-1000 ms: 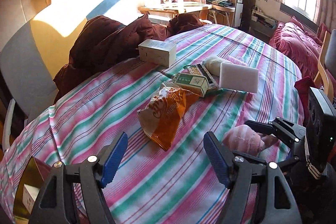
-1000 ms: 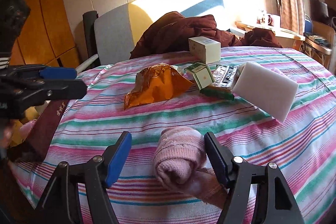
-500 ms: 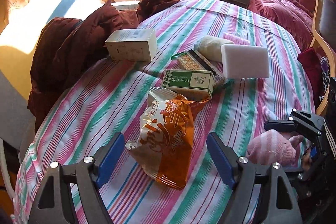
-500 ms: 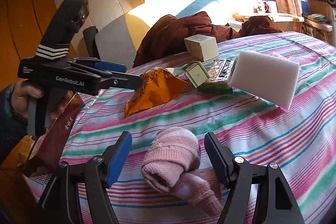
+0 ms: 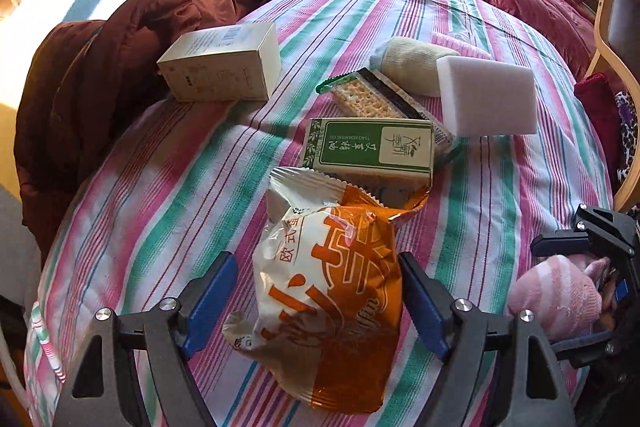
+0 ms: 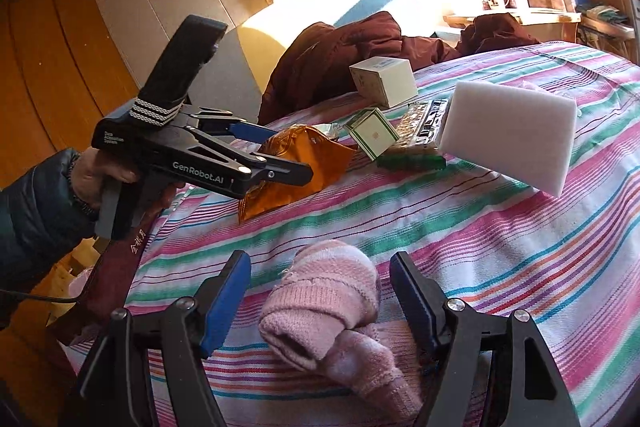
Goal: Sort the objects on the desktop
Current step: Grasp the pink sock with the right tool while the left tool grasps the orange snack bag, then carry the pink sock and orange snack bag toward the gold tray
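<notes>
The left claw [image 5: 316,301] is open wide, with the orange snack bag [image 5: 328,303] lying between its blue pads, which do not press on it. The right claw [image 6: 320,297] is open too, and the rolled pink sock [image 6: 332,303] sits between its pads on the striped table [image 6: 500,247]. Past the bag lie a green box [image 5: 372,147], a cracker pack [image 5: 368,95], a white sponge [image 5: 486,101], a cream sock [image 5: 408,65] and a white box [image 5: 224,65]

The cracker pack [image 5: 376,99] lies partly hidden under the green box [image 5: 370,147].
</notes>
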`<action>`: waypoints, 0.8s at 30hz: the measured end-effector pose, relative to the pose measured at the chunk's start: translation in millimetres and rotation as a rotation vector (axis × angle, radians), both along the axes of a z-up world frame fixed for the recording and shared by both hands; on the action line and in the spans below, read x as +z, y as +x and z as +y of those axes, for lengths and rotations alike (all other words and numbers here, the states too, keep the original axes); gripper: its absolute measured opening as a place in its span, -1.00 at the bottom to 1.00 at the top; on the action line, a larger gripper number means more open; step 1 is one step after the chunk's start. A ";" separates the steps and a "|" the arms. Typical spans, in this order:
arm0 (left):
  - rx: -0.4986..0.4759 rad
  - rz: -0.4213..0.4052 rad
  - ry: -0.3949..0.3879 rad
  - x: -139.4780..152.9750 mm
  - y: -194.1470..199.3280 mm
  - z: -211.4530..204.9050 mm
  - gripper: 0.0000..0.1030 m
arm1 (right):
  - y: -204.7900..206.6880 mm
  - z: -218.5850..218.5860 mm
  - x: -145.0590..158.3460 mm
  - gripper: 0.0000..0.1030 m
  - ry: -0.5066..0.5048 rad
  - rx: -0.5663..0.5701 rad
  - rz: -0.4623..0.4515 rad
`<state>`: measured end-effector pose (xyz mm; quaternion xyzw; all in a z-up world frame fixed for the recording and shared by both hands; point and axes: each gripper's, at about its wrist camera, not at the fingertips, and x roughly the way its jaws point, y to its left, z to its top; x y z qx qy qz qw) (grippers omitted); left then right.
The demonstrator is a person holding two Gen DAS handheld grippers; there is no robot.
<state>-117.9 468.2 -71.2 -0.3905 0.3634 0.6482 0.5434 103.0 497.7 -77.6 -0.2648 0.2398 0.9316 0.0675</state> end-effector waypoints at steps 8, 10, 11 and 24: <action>0.069 -0.011 0.000 -4.3 11.4 -14.2 0.20 | -1.8 1.8 -1.4 0.43 -0.002 -0.003 -0.009; 0.098 -0.008 0.006 -3.8 16.5 -22.9 0.19 | -1.9 2.0 -1.4 0.43 -0.001 -0.004 -0.011; 0.113 -0.007 0.009 -3.4 19.1 -27.4 0.19 | -1.9 2.1 -1.5 0.42 -0.001 -0.005 -0.011; 0.370 -0.052 0.094 18.0 63.8 -106.8 0.19 | -2.4 1.4 0.0 0.41 0.023 -0.013 -0.026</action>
